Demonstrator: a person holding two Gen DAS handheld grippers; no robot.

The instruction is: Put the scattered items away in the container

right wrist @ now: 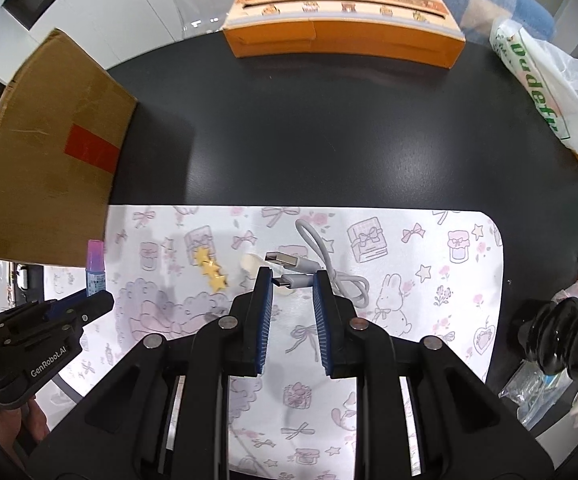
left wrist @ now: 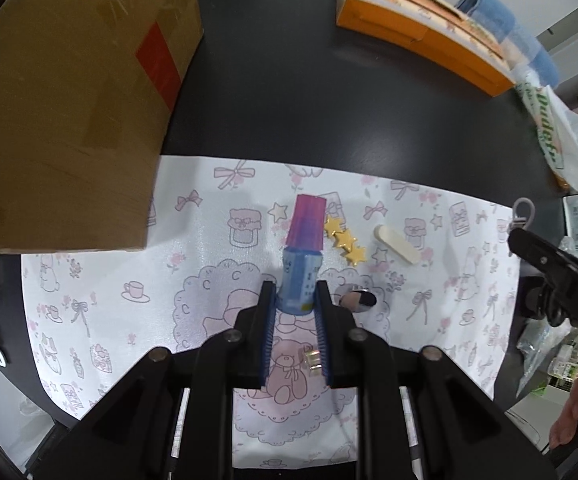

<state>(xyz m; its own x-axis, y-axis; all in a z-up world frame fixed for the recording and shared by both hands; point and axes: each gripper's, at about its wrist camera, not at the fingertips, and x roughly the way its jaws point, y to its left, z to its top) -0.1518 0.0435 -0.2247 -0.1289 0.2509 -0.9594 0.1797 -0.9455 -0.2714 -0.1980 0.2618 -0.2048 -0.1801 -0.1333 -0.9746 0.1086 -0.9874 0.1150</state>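
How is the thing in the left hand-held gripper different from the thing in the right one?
The left hand-held gripper holds a small blue bottle with a pink cap; the right hand-held gripper holds a white USB cable by one plug. The bottle is rigid and stubby, while the cable is thin, floppy and looped. The bottle is colourful with print; the cable is plain. Both are pinched between blue pads above the patterned mat.

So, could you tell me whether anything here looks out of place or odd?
Nothing looks spilled or damaged. Loose items lie on the mat: a star hair clip and a cream bar. The left gripper holds a small pink-capped bottle; the right gripper holds a white cable by its plug.
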